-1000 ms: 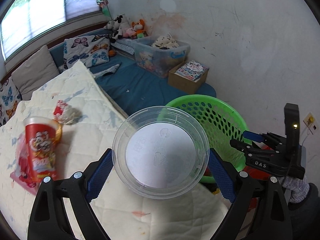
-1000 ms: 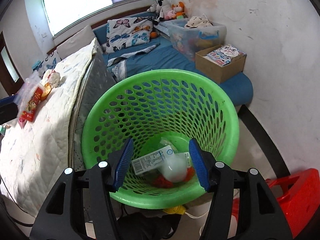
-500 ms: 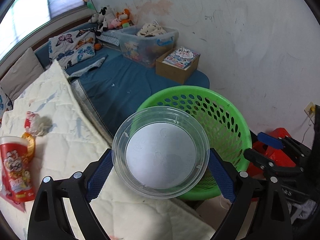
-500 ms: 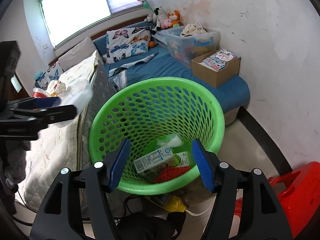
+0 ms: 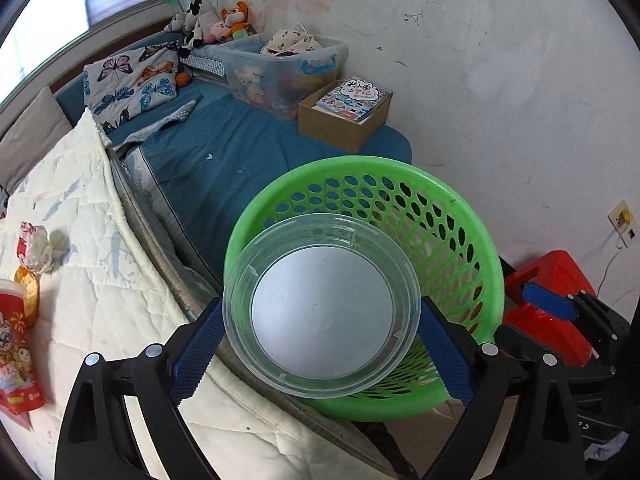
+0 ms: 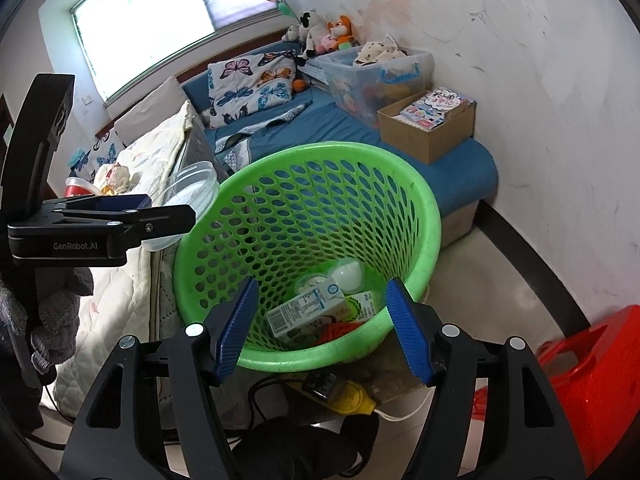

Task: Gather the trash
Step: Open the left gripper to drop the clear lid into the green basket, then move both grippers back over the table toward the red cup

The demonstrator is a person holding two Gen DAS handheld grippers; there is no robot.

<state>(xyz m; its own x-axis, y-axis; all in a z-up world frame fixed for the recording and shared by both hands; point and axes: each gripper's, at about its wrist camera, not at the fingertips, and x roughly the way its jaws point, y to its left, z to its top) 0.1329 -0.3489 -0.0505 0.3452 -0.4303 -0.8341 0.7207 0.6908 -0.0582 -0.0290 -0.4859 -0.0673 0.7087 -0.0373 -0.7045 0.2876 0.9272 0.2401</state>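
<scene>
My left gripper (image 5: 320, 344) is shut on a clear round plastic container (image 5: 322, 306) and holds it at the near left rim of the green perforated basket (image 5: 452, 216). In the right wrist view the container (image 6: 188, 196) sits just left of the basket rim (image 6: 432, 216). My right gripper (image 6: 322, 326) is open and empty, low in front of the basket. The basket holds a milk carton (image 6: 304, 312), a white lid and other trash. A red snack cup (image 5: 18, 352) and a crumpled wrapper (image 5: 34, 246) lie on the cream quilt (image 5: 100, 280).
A blue mattress (image 5: 208, 164) carries a cardboard box of books (image 5: 344, 114), a clear storage bin (image 5: 280, 72) and soft toys. A red stool (image 6: 592, 392) stands right of the basket. A yellow power strip (image 6: 348, 398) and cables lie under the basket. The wall is close behind.
My left gripper has carried the clear container rightward from over the quilt to the basket's rim. My right gripper has drawn back and down from the basket.
</scene>
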